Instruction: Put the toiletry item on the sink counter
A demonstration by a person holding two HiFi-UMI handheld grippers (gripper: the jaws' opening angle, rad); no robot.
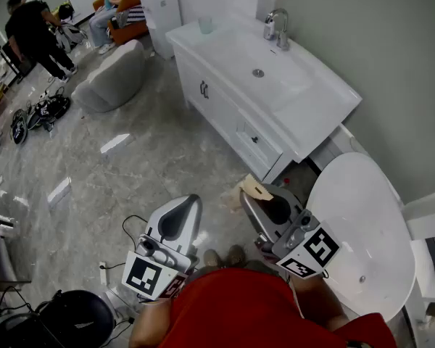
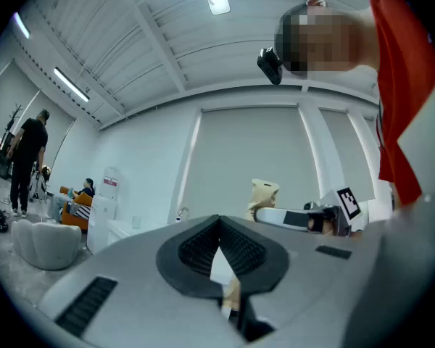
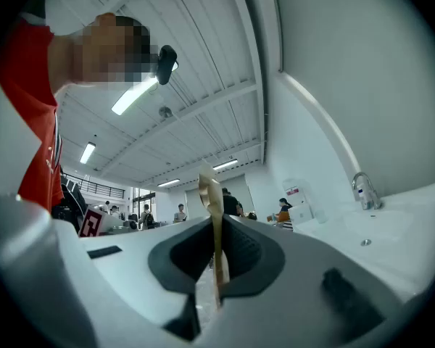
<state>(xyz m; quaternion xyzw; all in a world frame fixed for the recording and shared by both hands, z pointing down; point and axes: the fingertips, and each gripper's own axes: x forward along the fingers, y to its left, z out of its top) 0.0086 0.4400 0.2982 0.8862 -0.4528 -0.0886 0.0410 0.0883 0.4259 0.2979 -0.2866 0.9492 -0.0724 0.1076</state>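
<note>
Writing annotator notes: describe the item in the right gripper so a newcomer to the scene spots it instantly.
Find the white sink vanity along the wall; just short of its near corner is the right gripper. Clamped in it is a thin, flat tan packet, the only tan thing among grey and white parts.

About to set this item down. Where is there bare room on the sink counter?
The sink counter is bare at its right end, past the basin, and along the front rim. A smaller bare patch lies between the cup and the basin. Behind the basin, the faucet crowds the back edge.
</note>
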